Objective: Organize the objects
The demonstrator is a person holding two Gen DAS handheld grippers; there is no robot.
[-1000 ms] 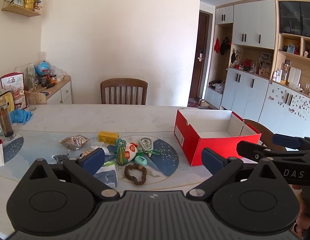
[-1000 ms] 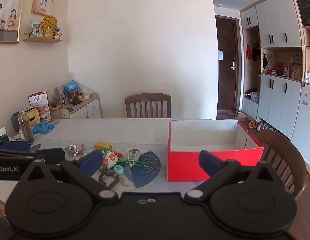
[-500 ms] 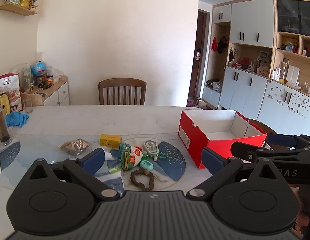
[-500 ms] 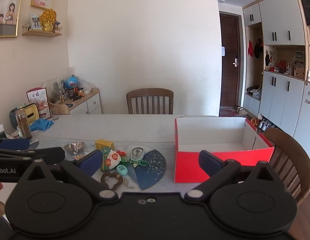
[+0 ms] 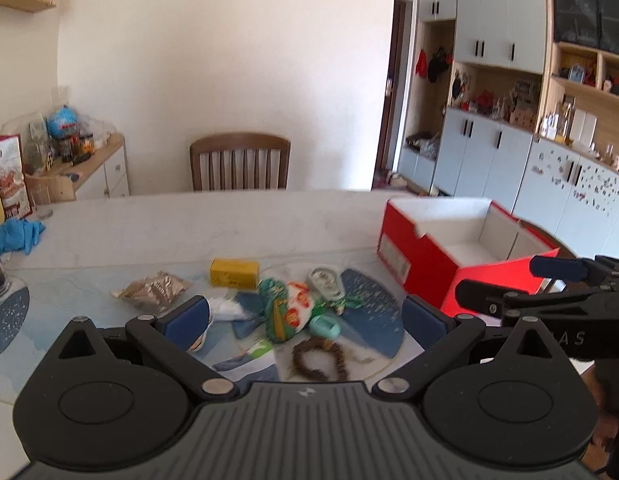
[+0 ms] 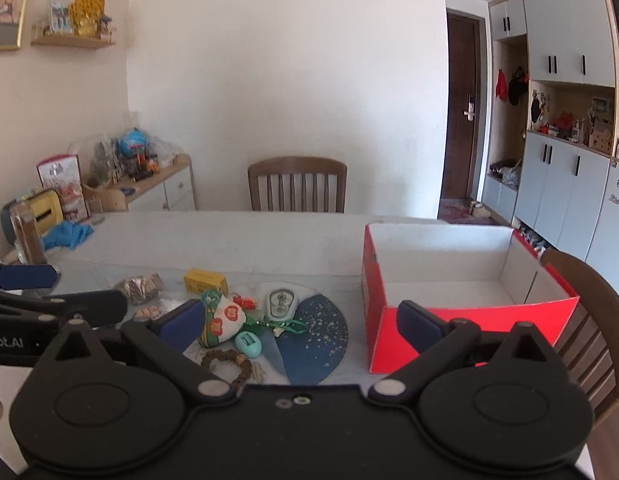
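Your left gripper (image 5: 305,322) hangs above the near edge of the white marble table (image 5: 197,228), its blue-padded jaws spread wide and holding nothing. Ahead of it, left to right, lie a crumpled silver foil packet (image 5: 153,291), a small yellow cardboard box (image 5: 234,273), a green and white embroidered cloth pouch (image 5: 287,312), a brown wooden bead bracelet (image 5: 319,364), a small mint-green plastic case (image 5: 325,327) and a white oval gadget (image 5: 326,282), clustered on and around the dark blue speckled placemat (image 5: 373,320). Well apart to the right stands the open red cardboard shoebox (image 6: 461,280), its white inside bare. Your right gripper (image 6: 299,326) hovers before it, jaws likewise wide and empty.
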